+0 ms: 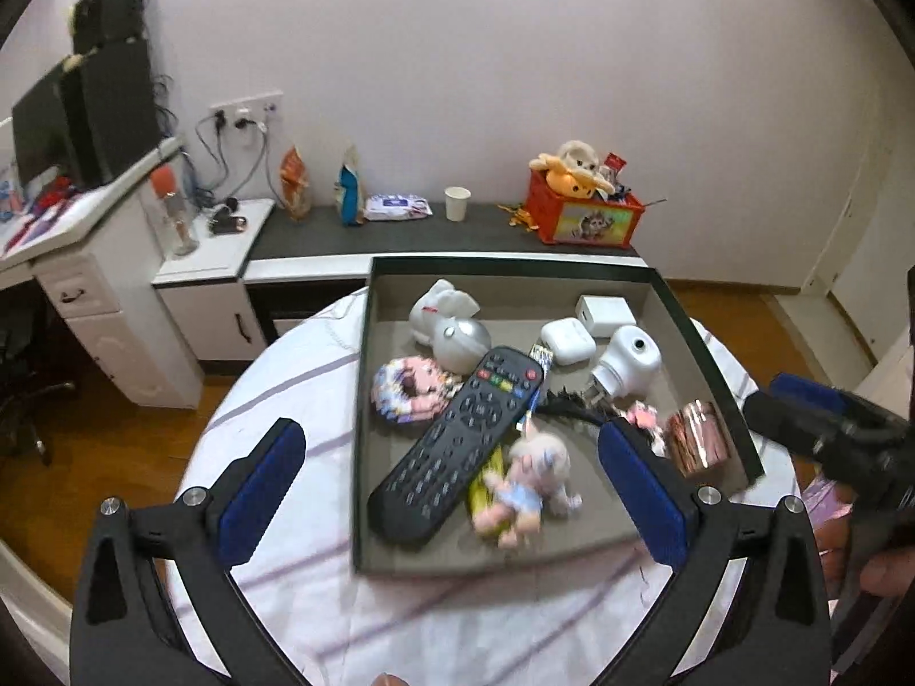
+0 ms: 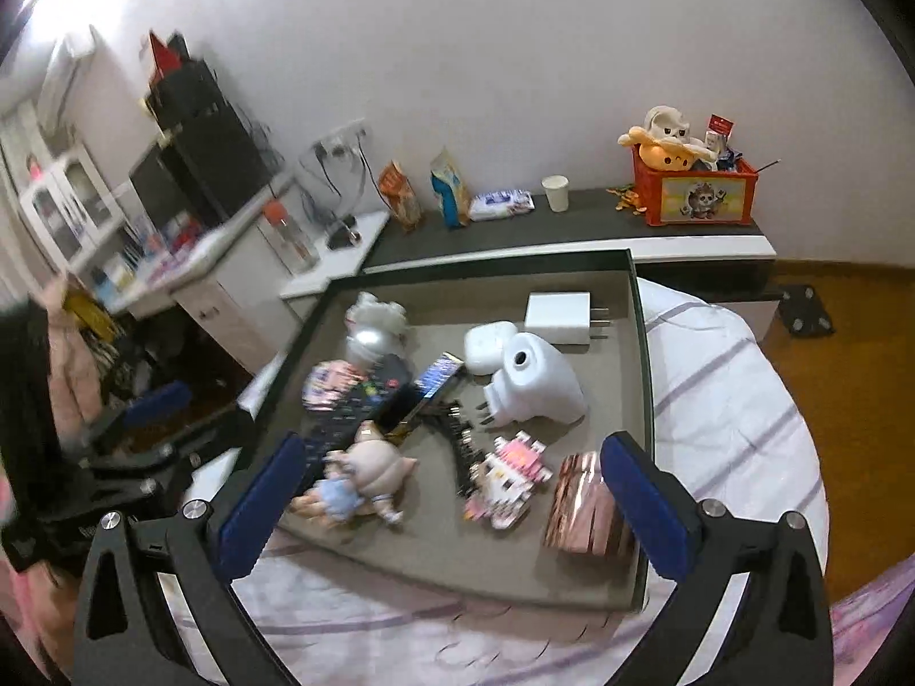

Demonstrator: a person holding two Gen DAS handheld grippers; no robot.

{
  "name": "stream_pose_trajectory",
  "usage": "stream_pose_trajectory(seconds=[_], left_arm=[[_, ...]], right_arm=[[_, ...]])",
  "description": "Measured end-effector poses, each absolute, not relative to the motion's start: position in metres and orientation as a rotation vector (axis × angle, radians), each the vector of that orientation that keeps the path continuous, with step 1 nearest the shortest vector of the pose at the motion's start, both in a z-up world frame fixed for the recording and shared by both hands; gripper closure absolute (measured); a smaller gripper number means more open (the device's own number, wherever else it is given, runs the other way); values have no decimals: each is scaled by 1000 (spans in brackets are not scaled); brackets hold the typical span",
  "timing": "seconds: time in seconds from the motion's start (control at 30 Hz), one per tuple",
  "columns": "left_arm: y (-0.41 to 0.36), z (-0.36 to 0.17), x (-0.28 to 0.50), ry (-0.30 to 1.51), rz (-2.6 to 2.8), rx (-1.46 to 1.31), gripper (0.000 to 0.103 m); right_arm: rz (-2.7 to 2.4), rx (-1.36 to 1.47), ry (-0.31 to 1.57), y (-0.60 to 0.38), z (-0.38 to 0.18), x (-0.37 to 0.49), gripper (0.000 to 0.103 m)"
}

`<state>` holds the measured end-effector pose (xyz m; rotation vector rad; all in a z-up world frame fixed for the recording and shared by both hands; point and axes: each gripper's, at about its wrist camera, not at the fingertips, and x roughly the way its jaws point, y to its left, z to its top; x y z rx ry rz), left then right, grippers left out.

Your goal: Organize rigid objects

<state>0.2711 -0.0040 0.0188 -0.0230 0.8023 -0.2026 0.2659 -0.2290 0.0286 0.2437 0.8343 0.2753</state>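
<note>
A shallow dark-rimmed box on the round table holds a black remote, a small doll, a white plug device, an earbud case, a white charger, a silver and white figure, a pixel-bead toy and a shiny copper packet. My left gripper is open and empty above the box's near side. My right gripper is open and empty over the box's near edge.
The table wears a white striped cloth. Behind it a low dark-topped cabinet carries a paper cup, snack bags, a wipes pack and a red toy crate. A white desk with black speakers stands at left.
</note>
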Motion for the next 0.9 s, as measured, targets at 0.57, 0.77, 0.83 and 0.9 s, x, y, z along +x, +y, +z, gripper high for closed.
stream_pose_trajectory(seconds=[0.57, 0.77, 0.83, 0.9], left_arm=[[22, 54, 89, 689, -37, -43, 0], [17, 43, 40, 677, 0, -33, 0], [17, 41, 28, 678, -8, -39, 0], [14, 41, 17, 674, -5, -41, 0]], right_arm=[[175, 106, 683, -208, 82, 87, 0], [153, 78, 676, -202, 70, 38, 0], [140, 81, 676, -202, 67, 28, 0], [144, 81, 669, -201, 66, 19, 0]])
